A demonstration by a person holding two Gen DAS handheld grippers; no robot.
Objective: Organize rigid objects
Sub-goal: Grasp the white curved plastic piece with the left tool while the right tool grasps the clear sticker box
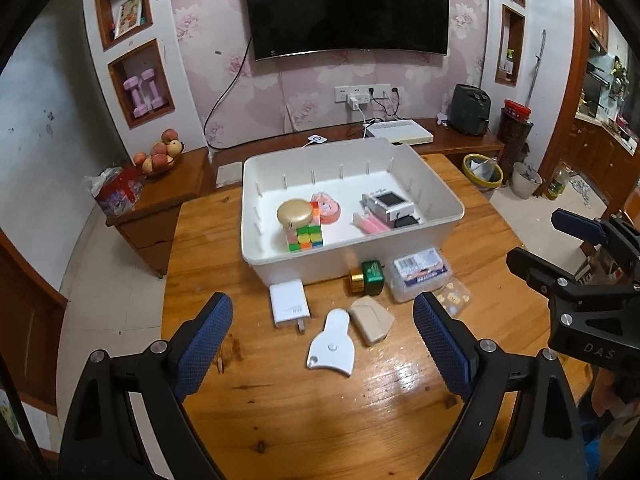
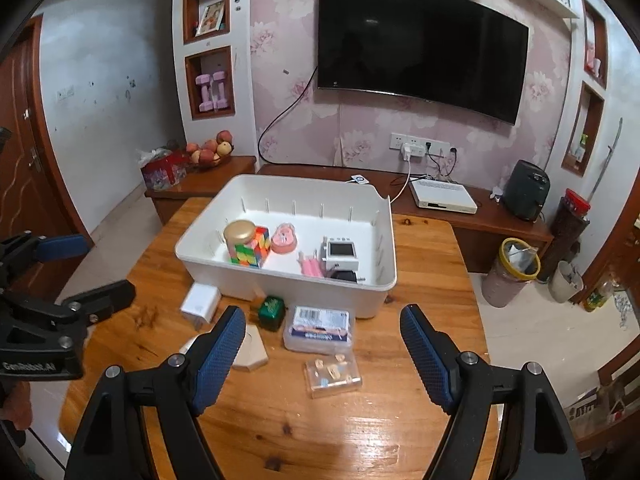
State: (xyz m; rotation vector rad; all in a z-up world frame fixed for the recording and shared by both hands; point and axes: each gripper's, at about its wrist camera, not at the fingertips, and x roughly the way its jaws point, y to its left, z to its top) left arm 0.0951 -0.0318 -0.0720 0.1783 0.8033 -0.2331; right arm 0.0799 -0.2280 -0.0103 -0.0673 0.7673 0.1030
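White bin [image 1: 440, 236] at the tabletop's far edge already holds sorted items, among them a Rubik's cube [image 1: 306, 236]. Left gripper [image 1: 322, 344] and right gripper [image 2: 322, 354] hang wide-jawed and empty above the charger [image 1: 289, 304], green box [image 1: 372, 278] and clear cases awaiting sorting on the near side.

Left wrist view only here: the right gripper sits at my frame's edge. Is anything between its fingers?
Observer: No. The right gripper is open, with nothing between its pads, above the wooden table.
Operator: I see only part of a clear case. What's in it?
Observer: Small pale pieces. It lies flat, just in front of the labelled box.
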